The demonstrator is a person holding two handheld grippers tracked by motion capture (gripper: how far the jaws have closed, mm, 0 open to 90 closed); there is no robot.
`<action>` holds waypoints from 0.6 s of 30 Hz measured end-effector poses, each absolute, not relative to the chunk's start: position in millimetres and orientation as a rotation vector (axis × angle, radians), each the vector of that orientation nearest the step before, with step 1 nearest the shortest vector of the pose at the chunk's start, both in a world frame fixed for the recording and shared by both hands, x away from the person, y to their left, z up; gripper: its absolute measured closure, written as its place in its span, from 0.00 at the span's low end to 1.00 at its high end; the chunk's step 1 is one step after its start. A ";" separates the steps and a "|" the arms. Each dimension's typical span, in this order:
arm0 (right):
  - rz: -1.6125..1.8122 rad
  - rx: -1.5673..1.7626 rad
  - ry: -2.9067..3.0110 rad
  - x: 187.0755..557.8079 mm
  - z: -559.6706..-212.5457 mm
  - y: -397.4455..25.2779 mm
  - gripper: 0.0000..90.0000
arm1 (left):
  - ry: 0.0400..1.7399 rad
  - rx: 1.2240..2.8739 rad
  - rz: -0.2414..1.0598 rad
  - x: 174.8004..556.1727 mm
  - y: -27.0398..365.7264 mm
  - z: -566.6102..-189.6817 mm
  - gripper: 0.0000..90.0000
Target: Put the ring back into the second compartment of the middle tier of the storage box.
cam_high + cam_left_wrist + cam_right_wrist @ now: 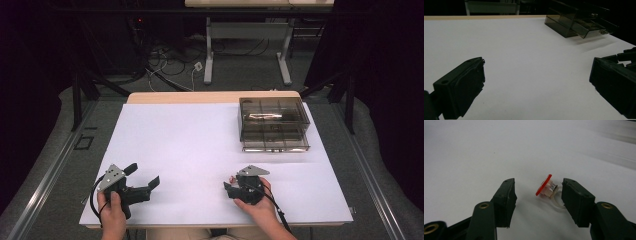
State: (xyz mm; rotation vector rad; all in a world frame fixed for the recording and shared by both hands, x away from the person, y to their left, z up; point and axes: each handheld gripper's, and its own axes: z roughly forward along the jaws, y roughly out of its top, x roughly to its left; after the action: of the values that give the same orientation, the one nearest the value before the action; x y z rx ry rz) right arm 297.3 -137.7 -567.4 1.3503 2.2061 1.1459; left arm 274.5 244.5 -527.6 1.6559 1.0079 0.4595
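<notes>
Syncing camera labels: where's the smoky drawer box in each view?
High view: drawer box at the far right of the white sheet, bottom drawer pulled out slightly.
Left gripper view: top right, beyond the left hand-held gripper, whose jaws stand open.
Right gripper view: cannot tell; there are blurred grey streaks at the top right edge.
Shared landmark: the white sheet.

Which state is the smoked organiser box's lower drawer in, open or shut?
Open, partly. On the drawer box, the lower drawer juts past the front in the high view and sticks out in the left gripper view.
</notes>
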 end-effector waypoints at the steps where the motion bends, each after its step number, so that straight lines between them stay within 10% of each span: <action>1: 1.126 1.346 2.206 297.1 -567.2 -137.0 0.52 | 1.009 1.656 0.459 274.5 244.5 -527.6 0.00; 18: 1.015 1.309 2.175 300.5 -565.4 -132.6 0.76 | 1.011 1.656 0.454 275.6 243.4 -528.1 0.00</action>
State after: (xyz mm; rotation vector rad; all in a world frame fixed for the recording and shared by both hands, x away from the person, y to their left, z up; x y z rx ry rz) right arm 300.5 -132.6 -565.4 1.3092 2.1755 1.0152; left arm 275.6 243.4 -528.1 1.6559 1.0111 0.4542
